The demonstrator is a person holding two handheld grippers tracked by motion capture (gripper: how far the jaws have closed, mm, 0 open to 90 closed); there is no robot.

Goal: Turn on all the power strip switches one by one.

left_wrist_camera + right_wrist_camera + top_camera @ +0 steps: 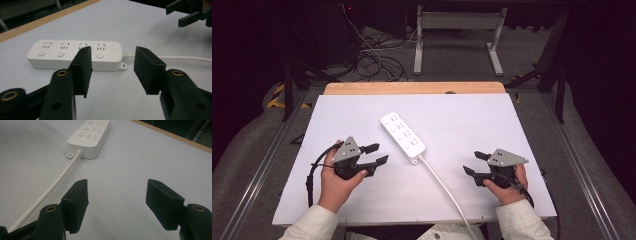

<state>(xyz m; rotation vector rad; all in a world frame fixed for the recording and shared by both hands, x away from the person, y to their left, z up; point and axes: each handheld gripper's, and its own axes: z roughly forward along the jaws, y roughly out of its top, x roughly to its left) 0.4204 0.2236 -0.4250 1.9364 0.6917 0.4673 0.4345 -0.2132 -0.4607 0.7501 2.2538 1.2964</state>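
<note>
Illumination is even and overhead on the white table (492, 130), with dark, underexposed surroundings in the high view, soft faint shadows, no harsh glare, mild softness throughout, and the near black jaws in both gripper views slightly out of focus at the bottom edge.

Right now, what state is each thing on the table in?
Power strip: lying flat, sockets up, nothing plugged in.
Cord: attached, trailing off the near edge.
Left claw: open, holding nothing, apart from the strip.
Right claw: open, holding nothing.
</note>
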